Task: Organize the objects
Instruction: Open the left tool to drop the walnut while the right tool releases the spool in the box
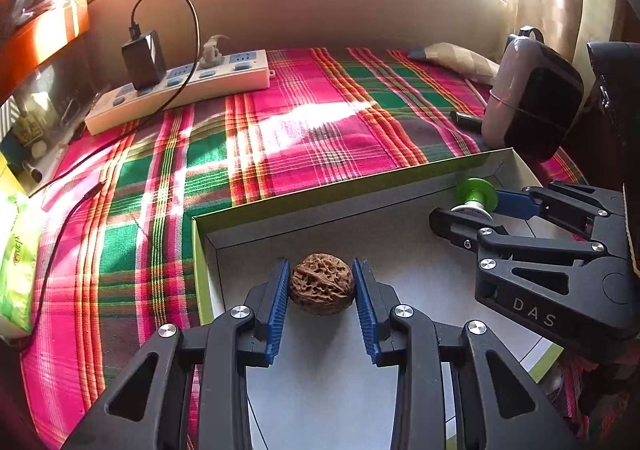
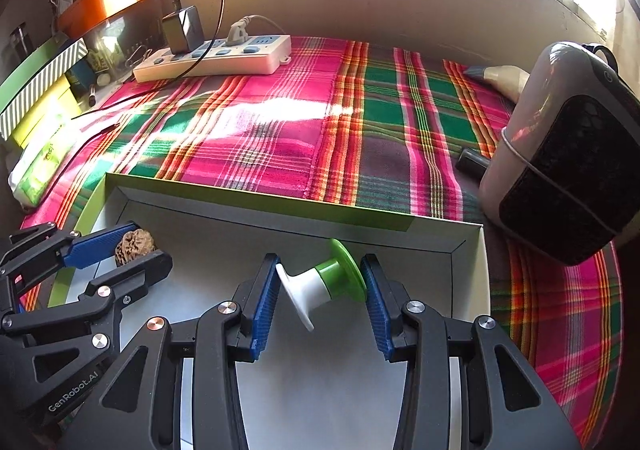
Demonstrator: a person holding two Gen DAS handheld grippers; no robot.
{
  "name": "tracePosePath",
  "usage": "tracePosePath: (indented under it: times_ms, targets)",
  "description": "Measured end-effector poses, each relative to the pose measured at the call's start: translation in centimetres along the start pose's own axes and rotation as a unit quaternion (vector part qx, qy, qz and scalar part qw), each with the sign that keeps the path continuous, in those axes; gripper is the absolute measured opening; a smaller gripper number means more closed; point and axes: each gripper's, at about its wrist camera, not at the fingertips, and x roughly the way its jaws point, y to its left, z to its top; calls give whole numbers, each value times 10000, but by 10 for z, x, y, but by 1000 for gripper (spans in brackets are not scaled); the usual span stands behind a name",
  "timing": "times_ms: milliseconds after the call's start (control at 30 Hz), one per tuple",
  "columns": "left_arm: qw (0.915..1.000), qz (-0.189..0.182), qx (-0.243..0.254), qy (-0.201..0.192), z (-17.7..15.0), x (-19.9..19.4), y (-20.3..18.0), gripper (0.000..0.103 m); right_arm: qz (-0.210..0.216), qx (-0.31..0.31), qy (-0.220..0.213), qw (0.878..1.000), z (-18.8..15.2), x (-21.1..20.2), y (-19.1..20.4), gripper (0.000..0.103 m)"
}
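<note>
A brown wrinkled walnut (image 1: 322, 284) sits between the blue pads of my left gripper (image 1: 322, 264), which is shut on it, low over the white floor of a shallow green-sided box (image 1: 352, 186). The right wrist view shows the same walnut (image 2: 134, 244) in the left gripper (image 2: 148, 244) near the box's left wall. My right gripper (image 2: 320, 260) is shut on a tilted spool (image 2: 324, 282): its white flange is against the left pad and its green flange against the right. In the left wrist view the spool (image 1: 476, 196) and right gripper (image 1: 470, 206) hover near the box's far right corner.
The box rim (image 2: 260, 196) lies on a pink and green plaid cloth (image 2: 280, 130). A white power strip (image 1: 180, 90) with a black charger stands at the back left. A grey and black appliance (image 2: 560, 154) stands at the right, a small black cylinder (image 2: 472, 160) beside it. A green packet (image 1: 16, 270) lies left.
</note>
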Motion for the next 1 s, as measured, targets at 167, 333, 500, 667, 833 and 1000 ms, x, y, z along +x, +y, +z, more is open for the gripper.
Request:
tracePosePath:
  times_ms: [167, 333, 500, 667, 833, 1000]
  targets:
    - [9999, 37, 92, 37, 0, 1, -3, 32, -32, 26, -36, 10000, 1, -2, -2, 43]
    - [9999, 13, 92, 47, -1, -1, -4, 37, -52, 33, -90, 9999, -1, -6, -2, 54]
    - [10000, -29, 37, 24, -4, -6, -4, 42, -97, 66, -75, 9999, -4, -8, -3, 57]
    - [10000, -51, 8, -60, -3, -14, -4, 42, -75, 103, -145, 9998, -5, -15, -3, 62]
    - [9998, -129, -50, -141, -6, -24, -3, 43, -80, 177, -227, 9996, -8, -25, -5, 64]
    - [9992, -198, -244, -261, -12, -36, 2, 43, -51, 238, -292, 9993, -14, -36, -6, 64]
